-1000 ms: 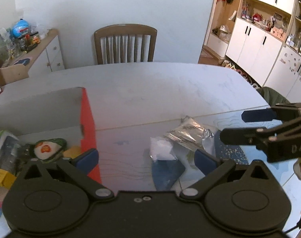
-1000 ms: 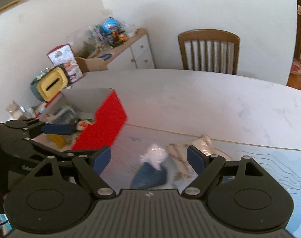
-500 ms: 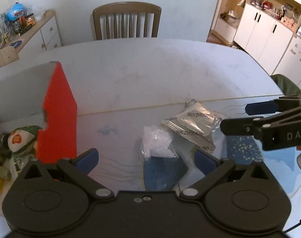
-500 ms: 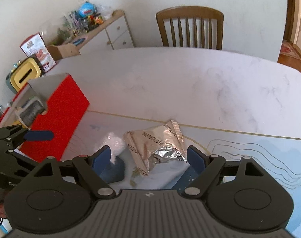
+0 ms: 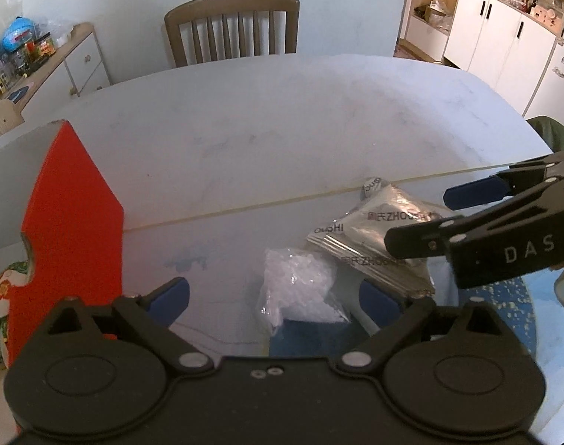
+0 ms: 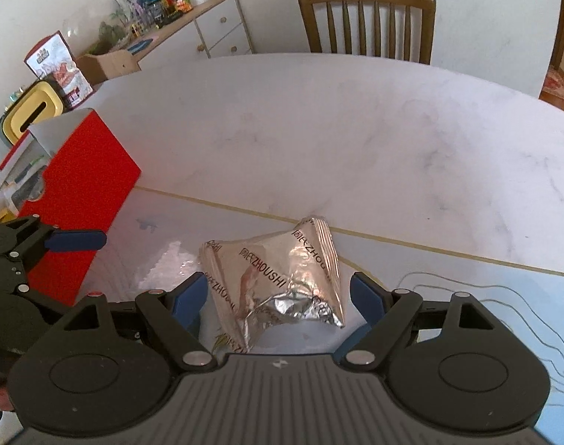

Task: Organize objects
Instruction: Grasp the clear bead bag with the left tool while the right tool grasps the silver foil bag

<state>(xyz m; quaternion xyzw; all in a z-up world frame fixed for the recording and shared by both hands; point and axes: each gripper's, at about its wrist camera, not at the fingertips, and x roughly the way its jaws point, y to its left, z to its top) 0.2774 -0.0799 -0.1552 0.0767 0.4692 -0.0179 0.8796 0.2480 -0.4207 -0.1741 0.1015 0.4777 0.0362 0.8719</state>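
Observation:
A silver foil snack packet (image 6: pixel 282 278) lies on the table between the open fingers of my right gripper (image 6: pixel 278 294). It also shows in the left wrist view (image 5: pixel 371 233). A clear bag of white granules (image 5: pixel 300 285) lies just left of it, between the open fingers of my left gripper (image 5: pixel 274 296). It also shows in the right wrist view (image 6: pixel 167 267). Both grippers are empty and hover low over the table. The red box (image 5: pixel 74 218) stands at the left with several items inside; it also shows in the right wrist view (image 6: pixel 81 185).
A white marble table (image 5: pixel 282 118) carries a pale blue mat (image 6: pixel 504 319) at the near right. A wooden chair (image 5: pixel 233 26) stands at the far edge. A sideboard (image 6: pixel 193 26) with clutter stands at the left wall, white cabinets (image 5: pixel 504 37) at the right.
Both grippers have moved forward and down toward the two packets. The right gripper now frames the foil packet; the left has swung right, away from the red box.

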